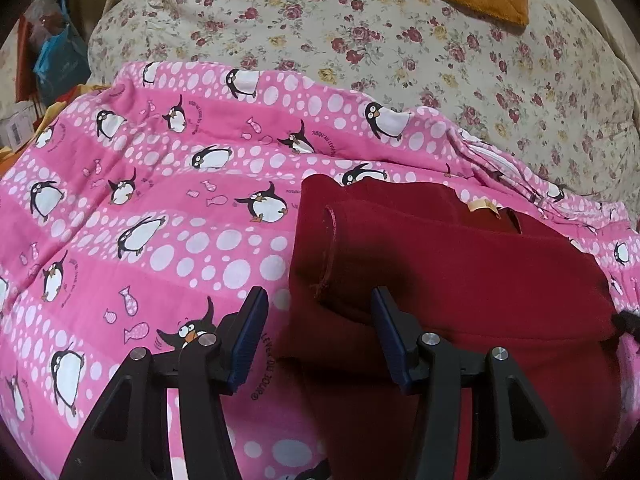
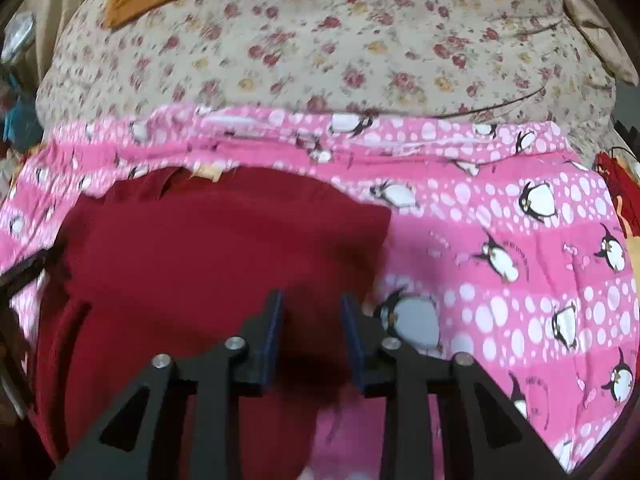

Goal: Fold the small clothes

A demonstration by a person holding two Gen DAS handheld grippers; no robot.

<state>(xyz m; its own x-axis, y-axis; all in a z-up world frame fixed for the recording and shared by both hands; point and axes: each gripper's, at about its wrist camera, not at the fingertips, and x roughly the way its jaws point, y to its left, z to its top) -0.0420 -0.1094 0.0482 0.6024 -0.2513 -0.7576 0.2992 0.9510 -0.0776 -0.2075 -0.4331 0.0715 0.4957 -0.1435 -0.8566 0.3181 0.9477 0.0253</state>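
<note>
Biggest thing here is the cream quilt with red and yellow roses (image 1: pixel 400 40), then the pink penguin-print blanket with white dots (image 1: pixel 160 208) spread over it. On that blanket lies the dark red fleece garment (image 1: pixel 460 264), partly folded, tan tag near the far edge. Left gripper (image 1: pixel 320 300) is spread wide over its left edge, gripping nothing. Right gripper (image 2: pixel 312 300) is also parted, hovering over the garment's right side.

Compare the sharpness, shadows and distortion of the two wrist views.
Left wrist view: sharp, penguin print on the pink blanket crisp; dark shadow on the red garment ahead of the open left claw. Right wrist view: motion-blurred, floral quilt smeared; shadow under the open right claw. Both: strong fisheye bending, dark corners.
</note>
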